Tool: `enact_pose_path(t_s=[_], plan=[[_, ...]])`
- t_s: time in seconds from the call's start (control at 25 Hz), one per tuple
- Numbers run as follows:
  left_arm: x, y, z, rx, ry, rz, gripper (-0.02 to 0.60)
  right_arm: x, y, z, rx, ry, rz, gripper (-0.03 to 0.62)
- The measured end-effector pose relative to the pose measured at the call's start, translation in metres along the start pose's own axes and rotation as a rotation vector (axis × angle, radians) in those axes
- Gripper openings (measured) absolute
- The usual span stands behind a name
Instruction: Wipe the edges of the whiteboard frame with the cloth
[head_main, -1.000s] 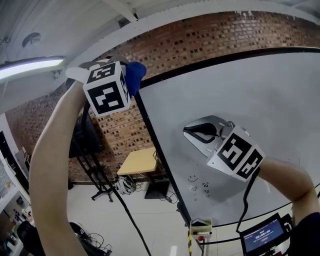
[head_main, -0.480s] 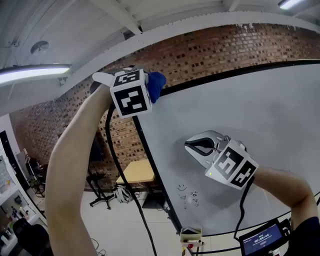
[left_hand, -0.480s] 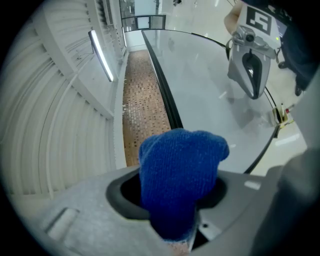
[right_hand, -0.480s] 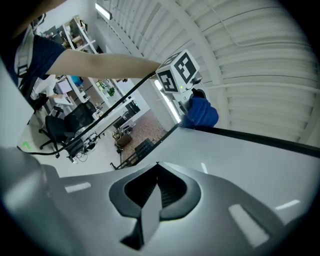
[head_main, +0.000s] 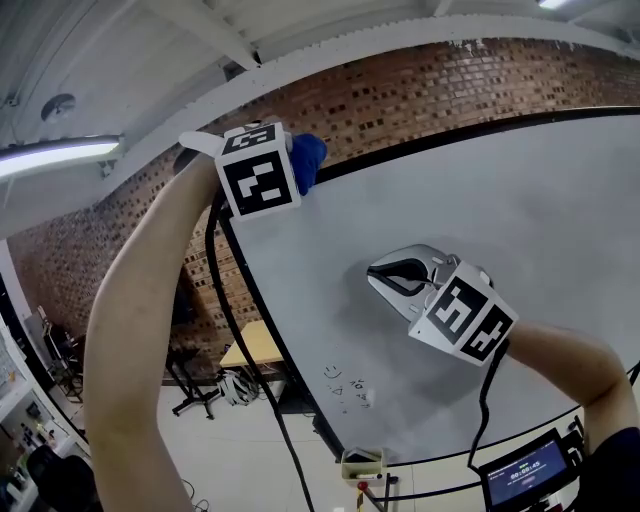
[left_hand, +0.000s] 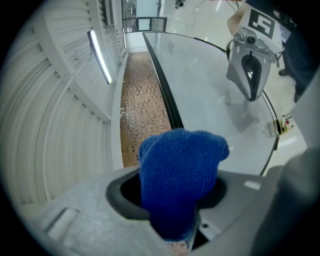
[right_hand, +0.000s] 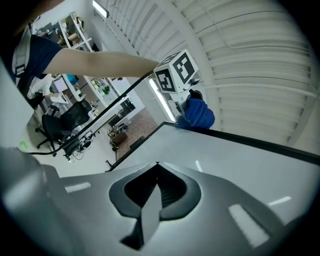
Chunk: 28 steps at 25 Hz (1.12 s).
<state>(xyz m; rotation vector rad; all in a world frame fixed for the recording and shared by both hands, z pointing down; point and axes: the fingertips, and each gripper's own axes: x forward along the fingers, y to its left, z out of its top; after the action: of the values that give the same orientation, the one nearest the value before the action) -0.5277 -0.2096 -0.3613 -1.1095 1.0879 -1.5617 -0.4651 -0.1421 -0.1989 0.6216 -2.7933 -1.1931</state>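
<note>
Blue knitted cloth (head_main: 307, 160) sits bunched between the jaws of the left gripper (head_main: 298, 168), which are clamped on it; in the left gripper view the cloth (left_hand: 180, 175) fills the gap and bulges out past the tips. In the head view it lies at eleven o'clock, right against the top-left corner of the whiteboard frame (head_main: 450, 137), a thin black strip. From that corner one edge runs toward two o'clock and the other toward six. The right gripper view shows the same cloth (right_hand: 200, 114) on the frame's top edge, at one o'clock.

At about four o'clock from the cloth, well apart from it, the right gripper (head_main: 385, 272) is over the bare whiteboard (head_main: 540, 220). Its jaws are pressed together with nothing between them, as its own view shows (right_hand: 157, 172). Whether the tips touch the board cannot be told.

Behind the board stands a red brick wall (head_main: 400, 85). A wooden table (head_main: 250, 345) stands at seven o'clock.
</note>
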Motion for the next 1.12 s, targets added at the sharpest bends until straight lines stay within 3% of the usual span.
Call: enact_pose_path(t_s=[0.24,0.56,1.12], plan=[[0.006,0.002,0.026,0.022,-0.013,-0.007,0.196,-0.018,0.000,-0.020,-0.001,0.038,-0.006,0.009],[0.010,0.020,0.087,0.025,-0.051,-0.012,0.195,-0.072,-0.029,-0.045,0.015,0.082,-0.044,0.009],[0.007,0.042,0.157,0.030,-0.036,-0.012,0.189,-0.151,-0.058,-0.074,0.053,0.089,-0.094,0.009]])
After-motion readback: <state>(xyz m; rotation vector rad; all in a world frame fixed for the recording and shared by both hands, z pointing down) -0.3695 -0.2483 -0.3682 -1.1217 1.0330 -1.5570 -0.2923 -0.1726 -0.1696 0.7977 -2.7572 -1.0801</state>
